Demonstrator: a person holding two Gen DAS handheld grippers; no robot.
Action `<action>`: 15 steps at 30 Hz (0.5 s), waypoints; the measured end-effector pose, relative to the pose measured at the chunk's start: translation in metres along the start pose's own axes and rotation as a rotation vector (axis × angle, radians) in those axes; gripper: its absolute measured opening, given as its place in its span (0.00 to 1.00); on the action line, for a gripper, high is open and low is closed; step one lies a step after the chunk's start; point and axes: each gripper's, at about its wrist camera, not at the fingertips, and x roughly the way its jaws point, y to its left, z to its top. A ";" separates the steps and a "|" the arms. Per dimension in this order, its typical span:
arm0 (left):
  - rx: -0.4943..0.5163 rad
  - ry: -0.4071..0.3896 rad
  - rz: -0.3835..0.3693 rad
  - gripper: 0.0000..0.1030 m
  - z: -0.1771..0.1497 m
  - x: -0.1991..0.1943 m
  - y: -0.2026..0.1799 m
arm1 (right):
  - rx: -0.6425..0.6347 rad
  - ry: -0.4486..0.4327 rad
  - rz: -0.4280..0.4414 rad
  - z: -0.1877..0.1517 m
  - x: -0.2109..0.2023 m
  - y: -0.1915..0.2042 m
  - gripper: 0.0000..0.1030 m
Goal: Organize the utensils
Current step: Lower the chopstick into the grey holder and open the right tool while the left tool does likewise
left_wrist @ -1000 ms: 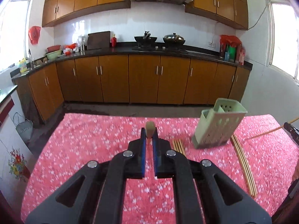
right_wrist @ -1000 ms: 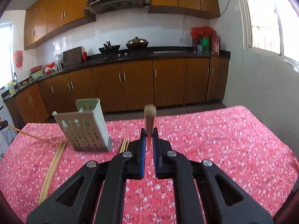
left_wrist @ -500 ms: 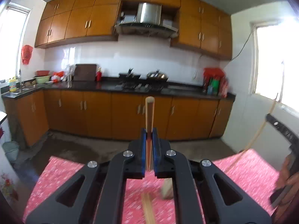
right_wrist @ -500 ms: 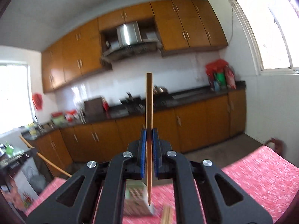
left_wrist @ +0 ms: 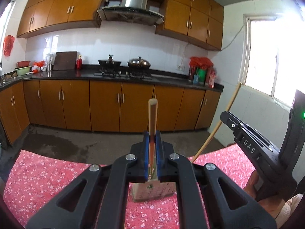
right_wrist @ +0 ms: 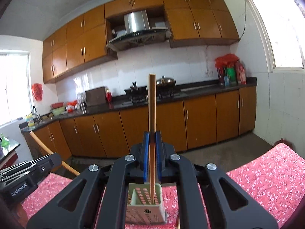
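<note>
My left gripper (left_wrist: 152,135) is shut on a wooden chopstick (left_wrist: 152,114) held upright above the pale green perforated utensil holder (left_wrist: 152,190), which stands on the red floral tablecloth (left_wrist: 47,175). My right gripper (right_wrist: 152,135) is shut on another wooden chopstick (right_wrist: 152,105), also upright; its lower tip reaches into the open top of the holder (right_wrist: 144,204). The right gripper's body (left_wrist: 253,148) and its chopstick (left_wrist: 226,110) show at the right of the left wrist view. The left gripper's body (right_wrist: 24,175) and its chopstick (right_wrist: 47,152) show at the left of the right wrist view.
Another chopstick end (right_wrist: 178,226) lies on the cloth beside the holder. The table's far edge (left_wrist: 57,157) drops to a grey floor. Wooden kitchen cabinets (left_wrist: 104,105) and a dark counter with a stove (left_wrist: 122,72) stand beyond.
Both grippers rose from low over the table and tilted their chopsticks upright. They came over the holder, and the right chopstick's tip now reaches into it.
</note>
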 end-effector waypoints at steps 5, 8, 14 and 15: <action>0.003 0.027 0.005 0.08 -0.010 0.006 0.001 | -0.018 0.041 -0.009 -0.007 0.002 0.000 0.13; 0.000 0.019 0.011 0.11 -0.013 -0.005 0.007 | -0.017 0.037 -0.019 -0.004 -0.005 -0.003 0.40; -0.041 -0.032 0.027 0.29 -0.011 -0.042 0.025 | -0.011 0.005 -0.057 0.005 -0.037 -0.020 0.43; -0.049 -0.043 0.032 0.35 -0.012 -0.050 0.029 | -0.003 0.009 -0.068 0.004 -0.046 -0.028 0.43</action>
